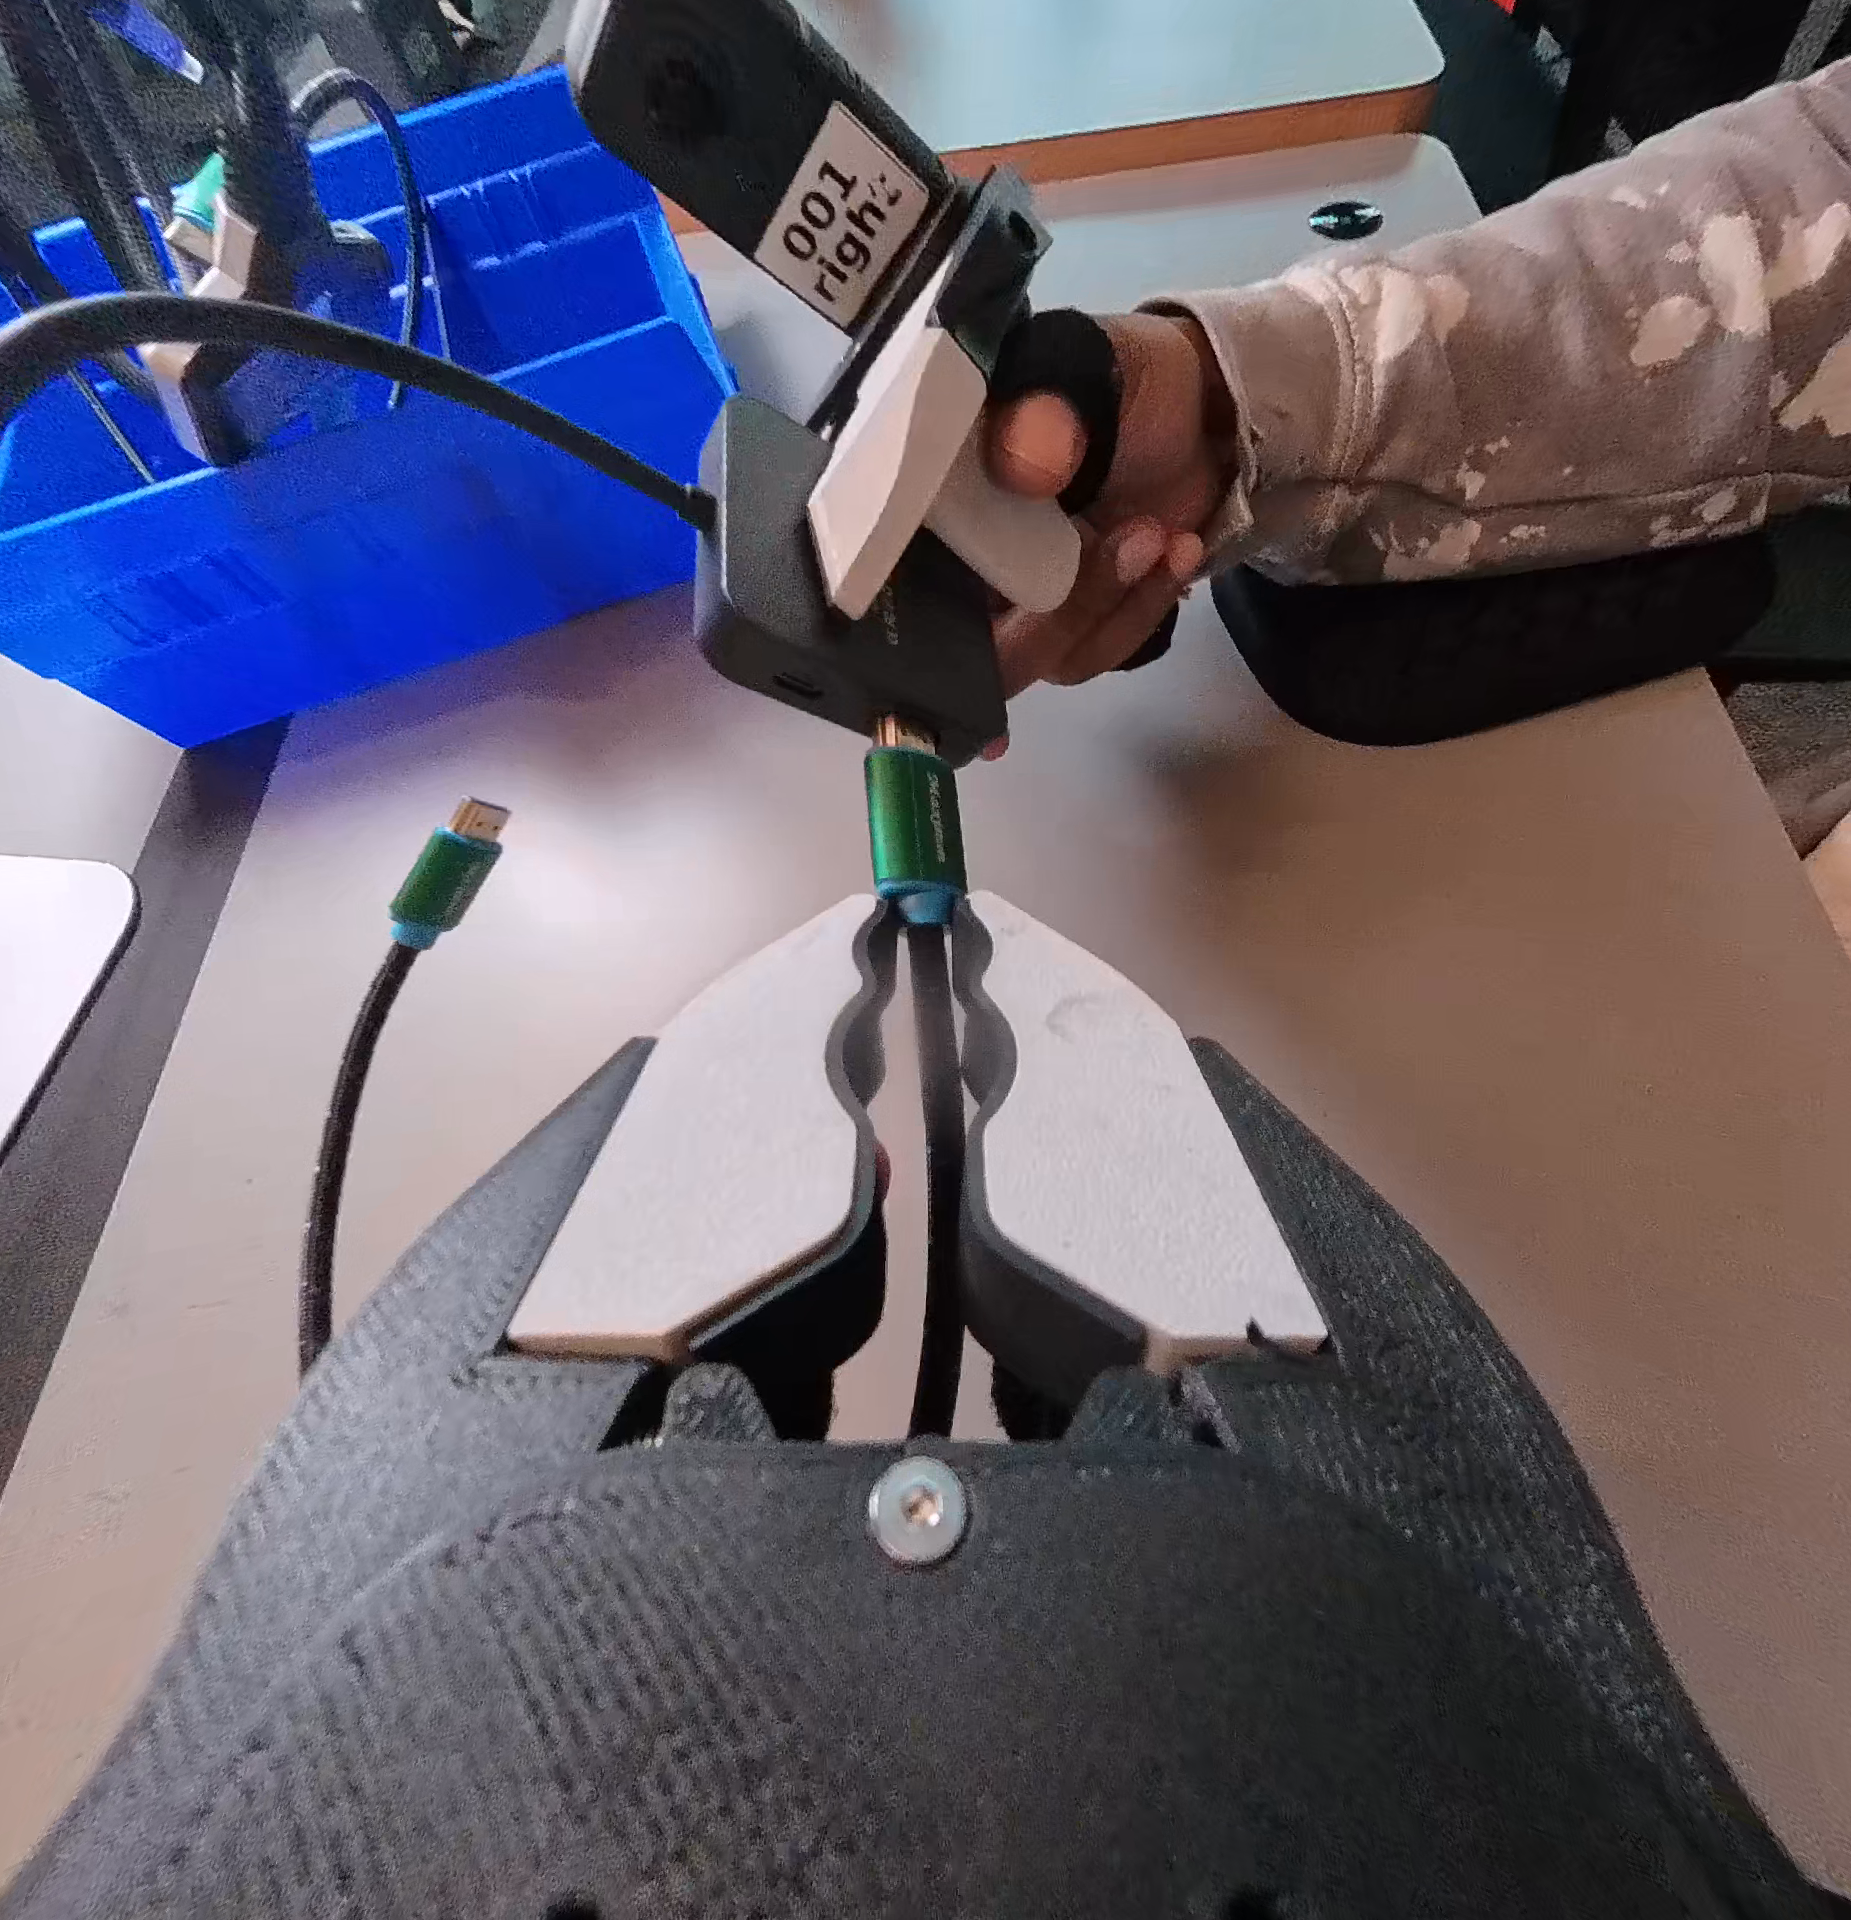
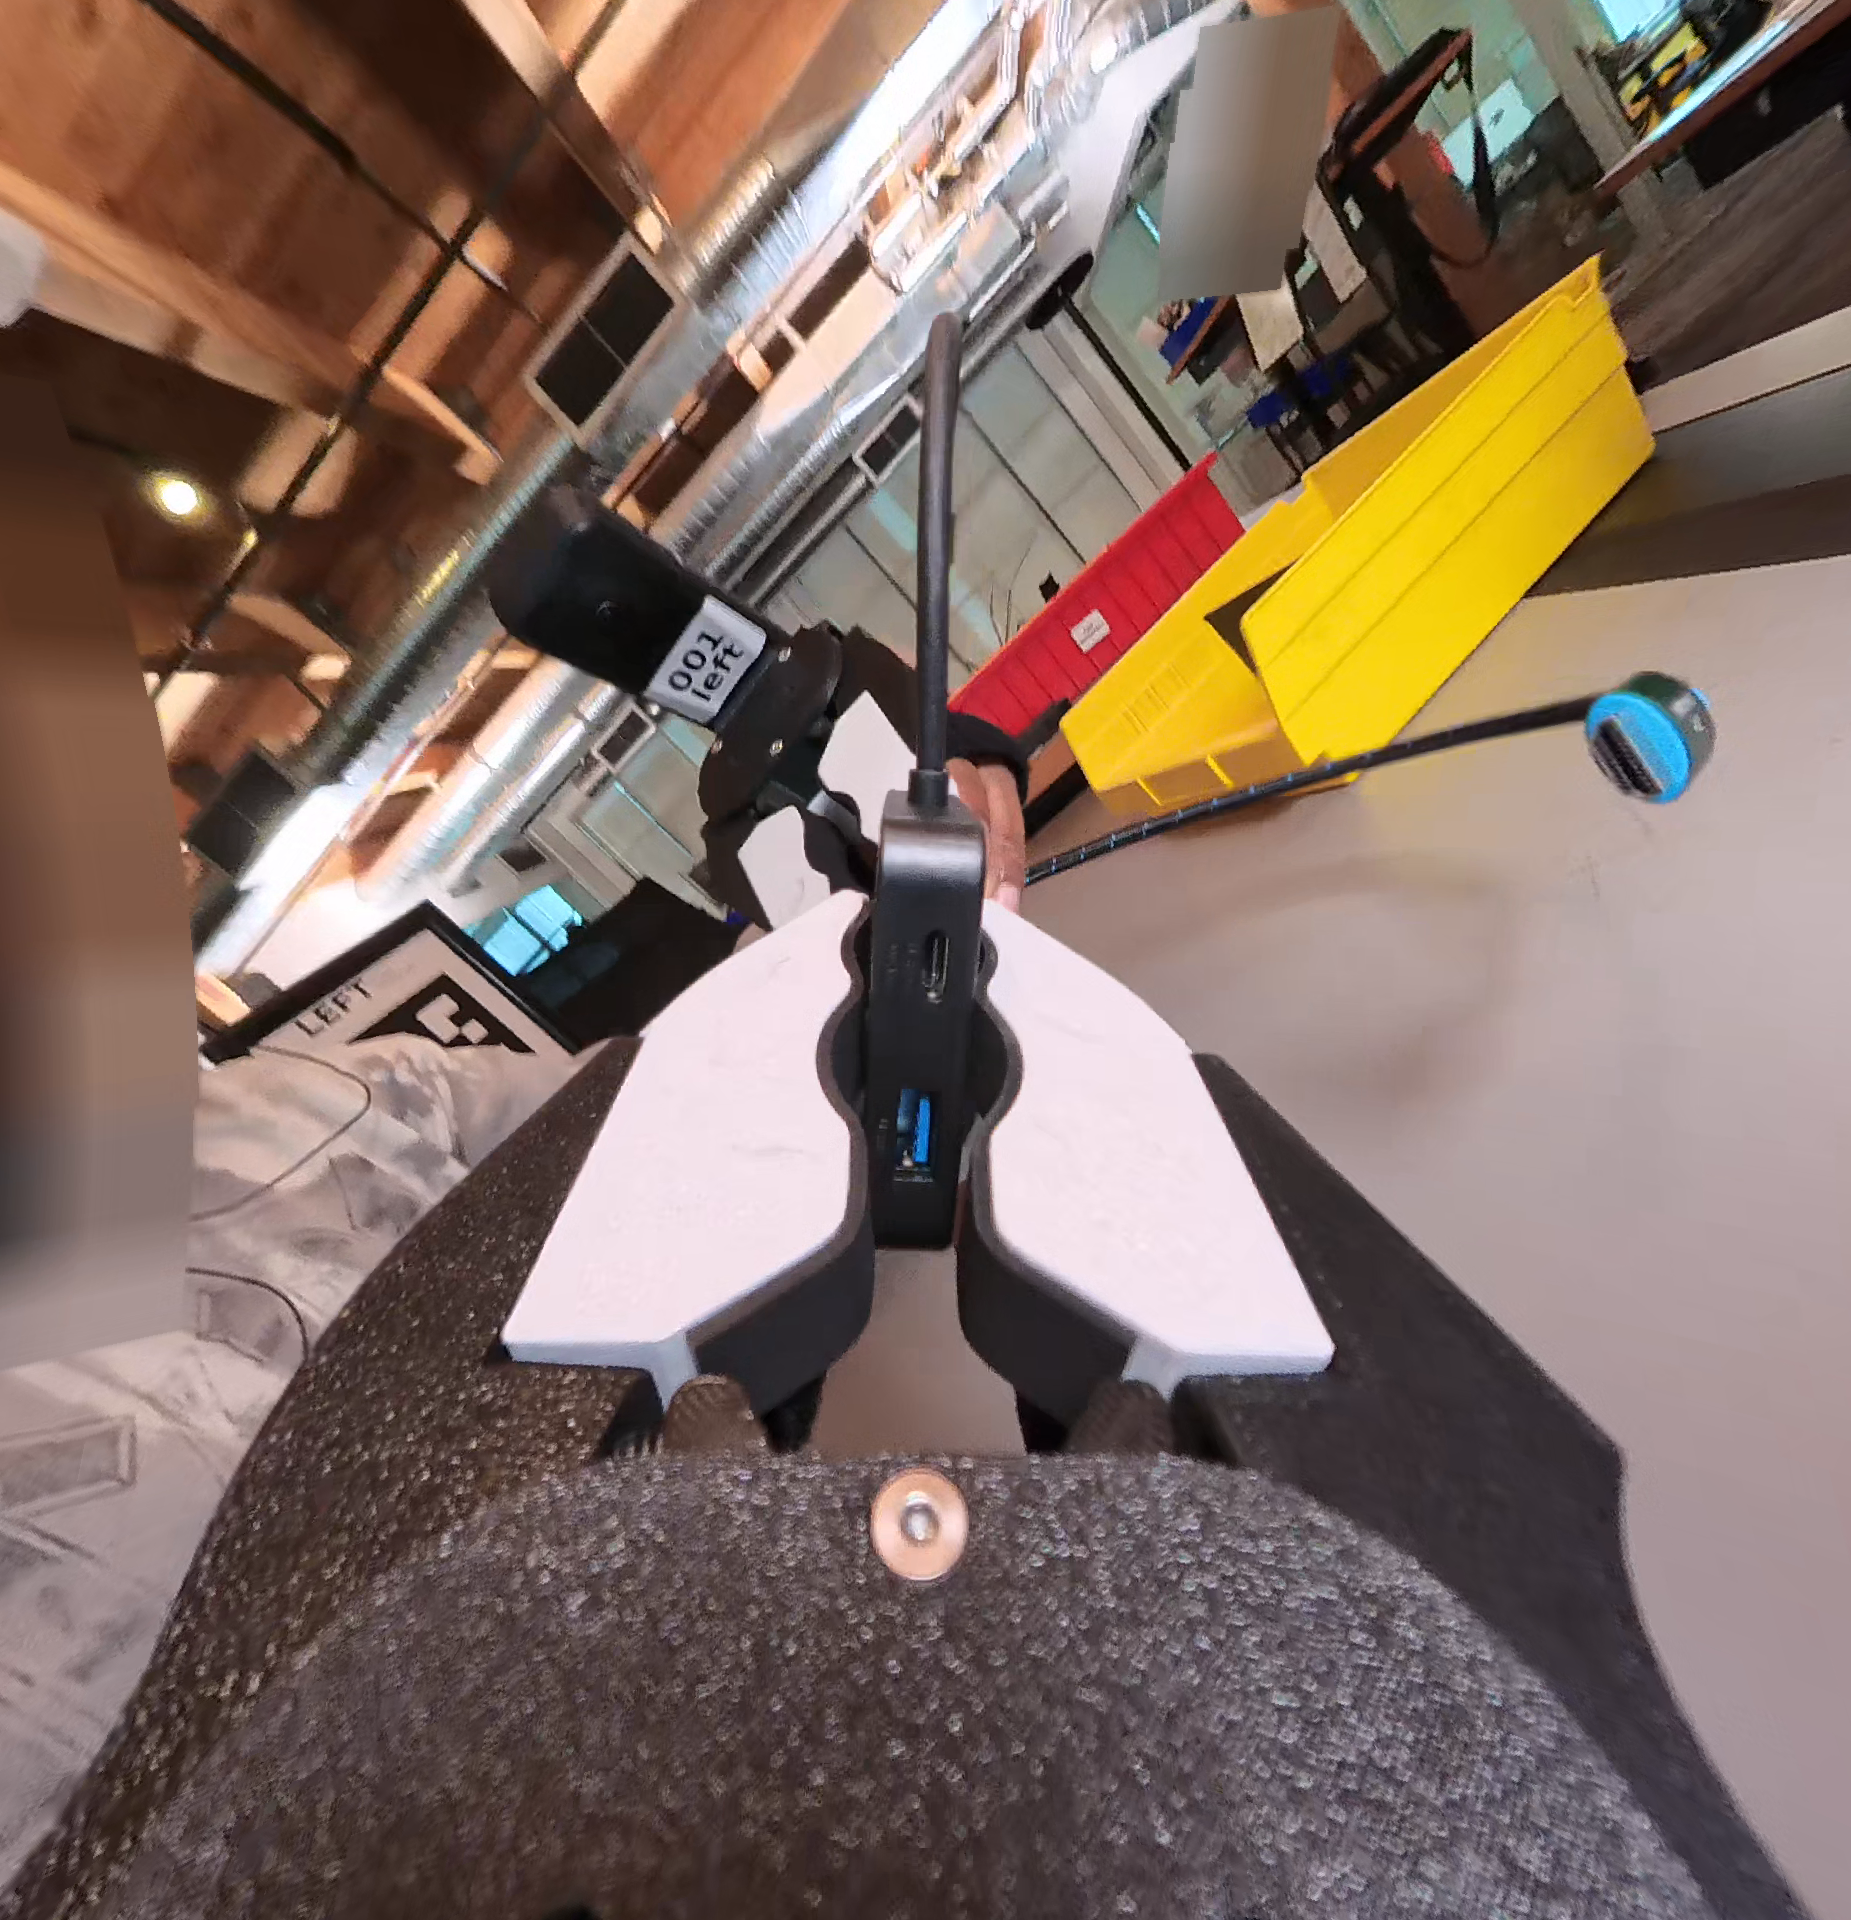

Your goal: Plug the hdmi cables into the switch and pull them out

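left claw [image 1: 916, 909] pinched on green hdmi plug [image 1: 913, 821], seemingly part-seated in switch [image 1: 848, 623]; right claw [image 2: 921, 935] clamps switch, tilted.

Grey table [image 1: 1368, 987] bearing blue bin [image 1: 329, 540], loose green-plugged cable [image 1: 443, 883] (yellow bins [image 2: 1420, 582] too)

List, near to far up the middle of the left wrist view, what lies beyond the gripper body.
left gripper fingertips on the black cable → green HDMI plug → switch → right gripper
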A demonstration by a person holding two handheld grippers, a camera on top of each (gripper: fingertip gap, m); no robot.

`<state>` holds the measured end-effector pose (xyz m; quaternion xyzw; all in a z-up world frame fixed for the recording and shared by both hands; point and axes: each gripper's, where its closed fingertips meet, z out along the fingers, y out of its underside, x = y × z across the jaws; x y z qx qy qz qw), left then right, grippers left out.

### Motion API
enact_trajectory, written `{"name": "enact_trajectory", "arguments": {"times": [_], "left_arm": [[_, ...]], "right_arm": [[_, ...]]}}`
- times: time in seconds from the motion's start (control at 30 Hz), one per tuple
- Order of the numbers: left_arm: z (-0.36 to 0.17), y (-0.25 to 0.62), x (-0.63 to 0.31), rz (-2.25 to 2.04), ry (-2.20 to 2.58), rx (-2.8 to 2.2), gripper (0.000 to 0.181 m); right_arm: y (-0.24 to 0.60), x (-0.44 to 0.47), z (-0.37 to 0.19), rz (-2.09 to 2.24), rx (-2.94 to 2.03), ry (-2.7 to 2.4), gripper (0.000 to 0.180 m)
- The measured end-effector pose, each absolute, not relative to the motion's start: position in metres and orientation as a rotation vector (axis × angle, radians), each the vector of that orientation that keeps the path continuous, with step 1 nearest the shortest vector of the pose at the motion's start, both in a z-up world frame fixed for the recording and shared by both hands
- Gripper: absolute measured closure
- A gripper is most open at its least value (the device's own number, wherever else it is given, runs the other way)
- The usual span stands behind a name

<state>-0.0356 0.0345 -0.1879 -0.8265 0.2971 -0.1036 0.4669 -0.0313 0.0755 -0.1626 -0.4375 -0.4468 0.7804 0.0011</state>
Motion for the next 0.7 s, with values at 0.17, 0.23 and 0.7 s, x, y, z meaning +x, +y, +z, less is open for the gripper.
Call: {"name": "enact_trajectory", "arguments": {"times": [0.17, 0.23, 0.7], "left_arm": [[-0.186, 0.038, -0.037, -0.225, 0.719, -2.009, 0.17], [-0.188, 0.034, -0.036, -0.218, 0.763, -2.021, 0.17], [-0.185, 0.042, -0.041, -0.202, 0.676, -2.008, 0.17]], "right_arm": [[0.079, -0.034, -0.162, 2.481, -1.417, -1.32, 0.166], [0.074, -0.033, -0.165, 2.462, -1.424, -1.389, 0.166], [0.082, -0.043, -0.16, 2.393, -1.477, -1.154, 0.165]]}}
